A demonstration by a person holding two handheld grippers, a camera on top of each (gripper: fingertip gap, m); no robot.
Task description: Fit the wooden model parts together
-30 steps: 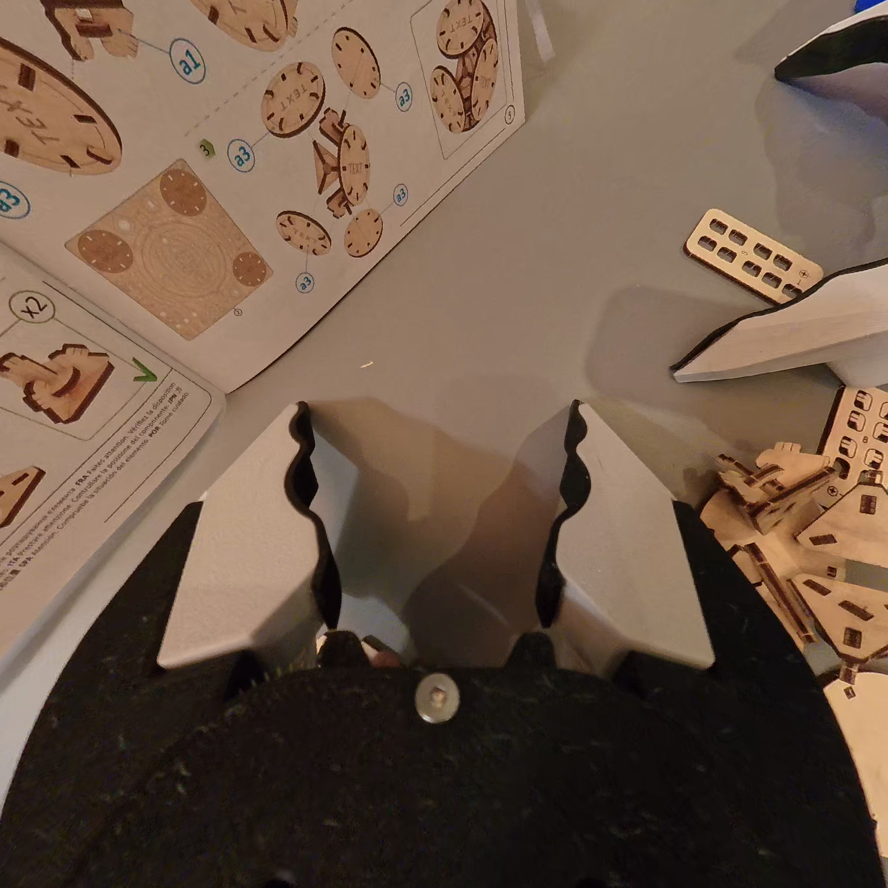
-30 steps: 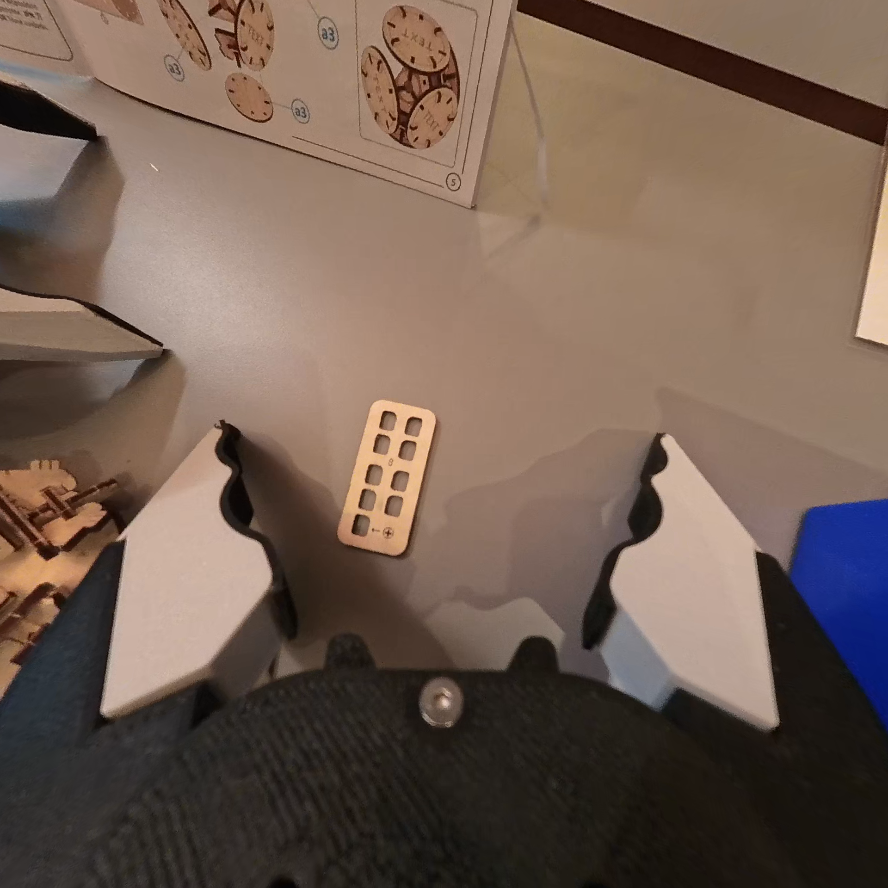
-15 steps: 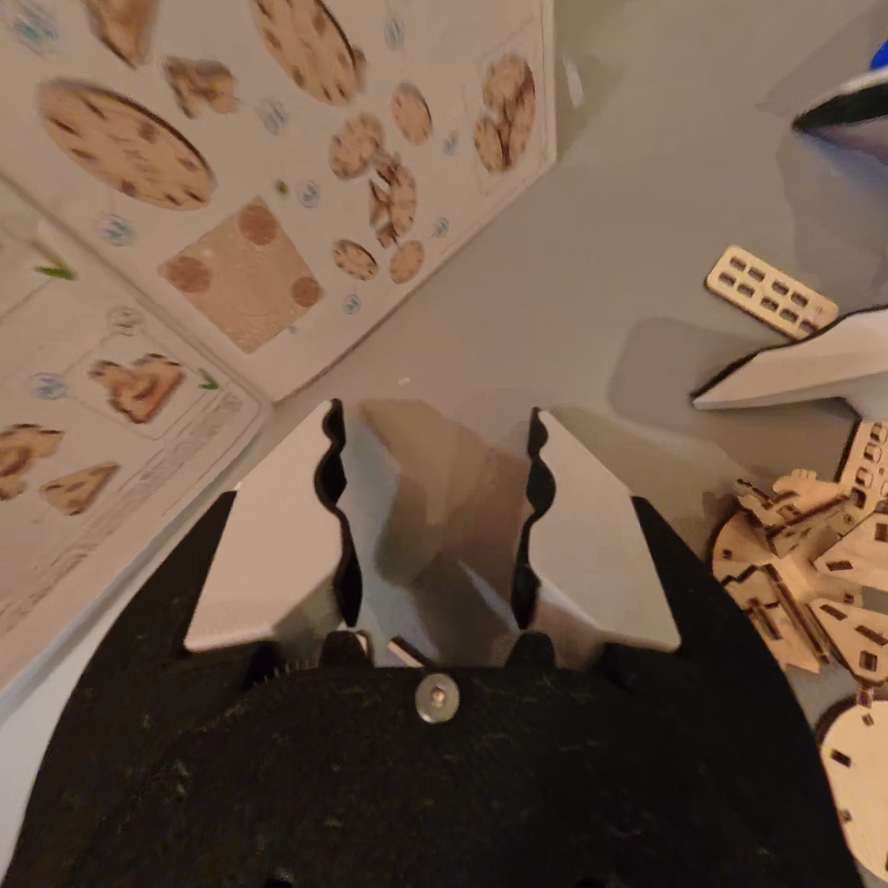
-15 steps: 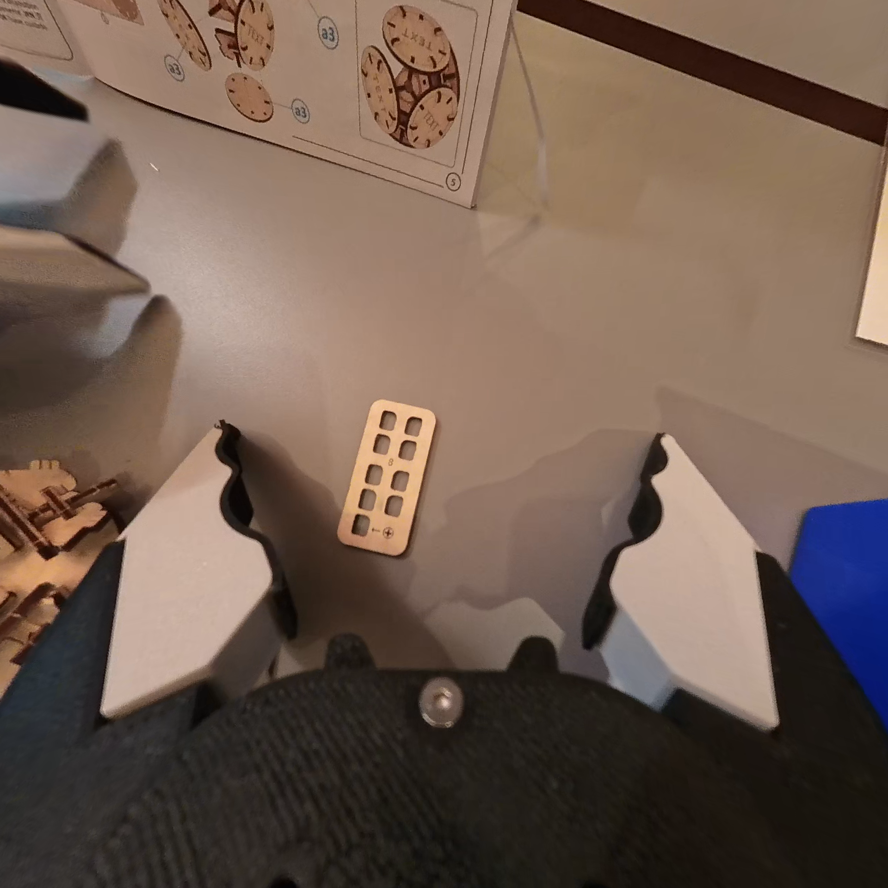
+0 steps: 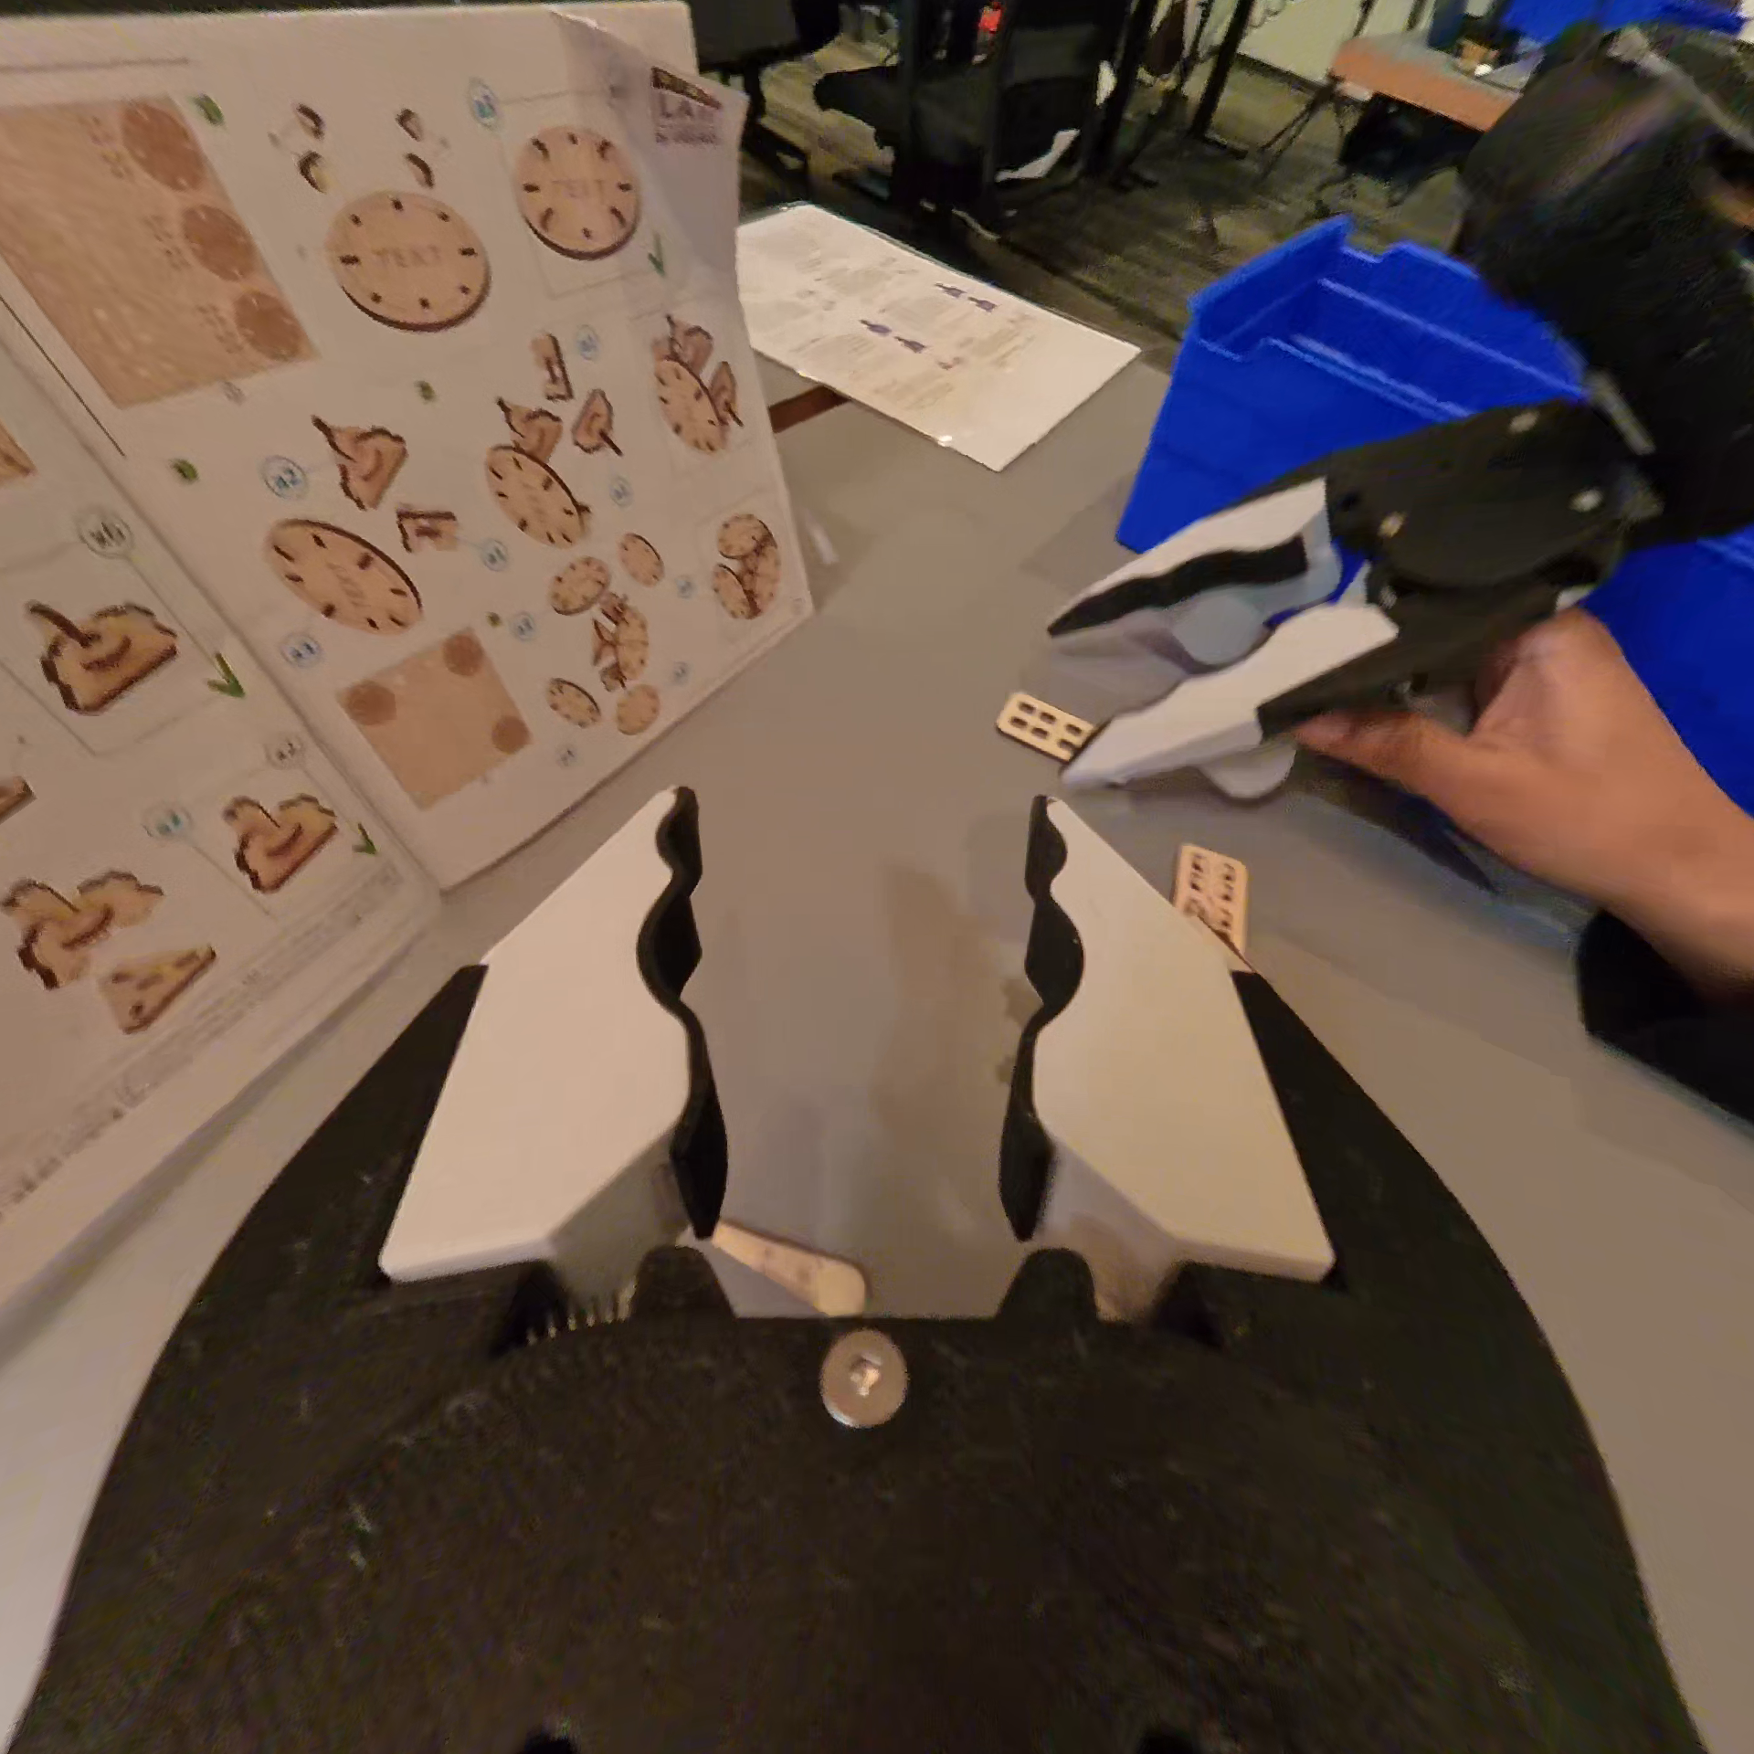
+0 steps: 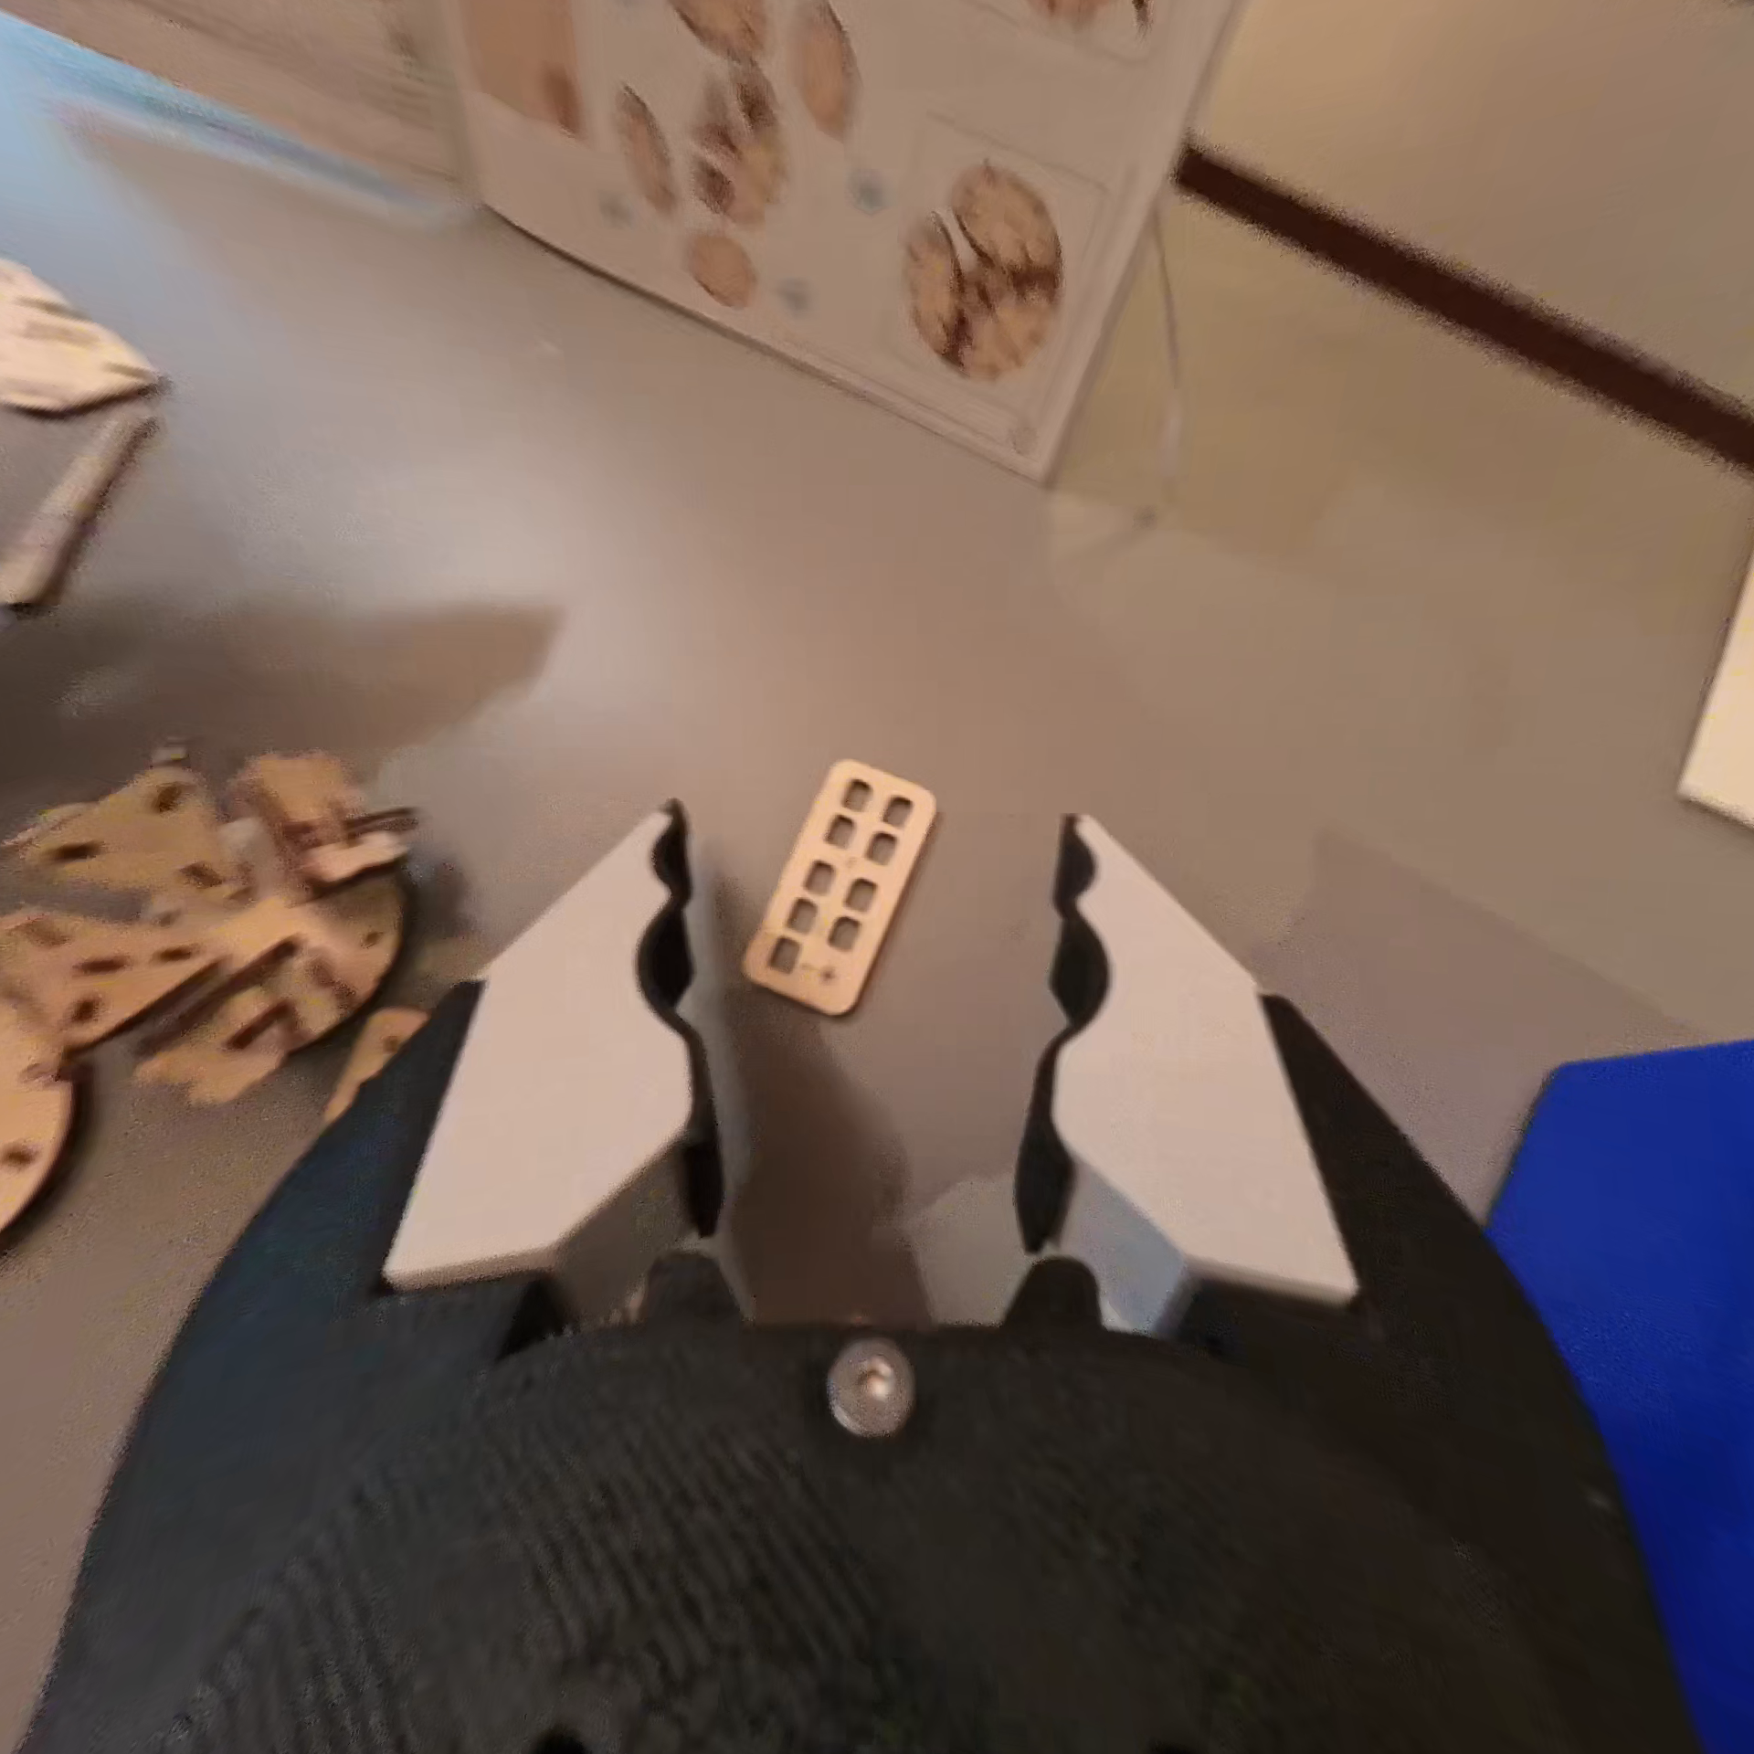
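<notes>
Right gripper: jaws moderately apart, holding nothing, poised over small slotted wooden plate flat on grey table; pads clear of plate edges.

Left gripper: jaws apart, empty, over bare table; second slotted plate just right.

Plate likely light, stiff, thin, brittle; flat lie awkward. Best pinched across long edges.

Wooden parts pile left; instruction sheet far left; blue bin far right.

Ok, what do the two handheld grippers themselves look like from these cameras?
Both match: the left gripper and right gripper have white wedge-shaped fingers lined with wavy black pads, on a textured black body with a silver screw. No cables or sleeves visible.
</notes>
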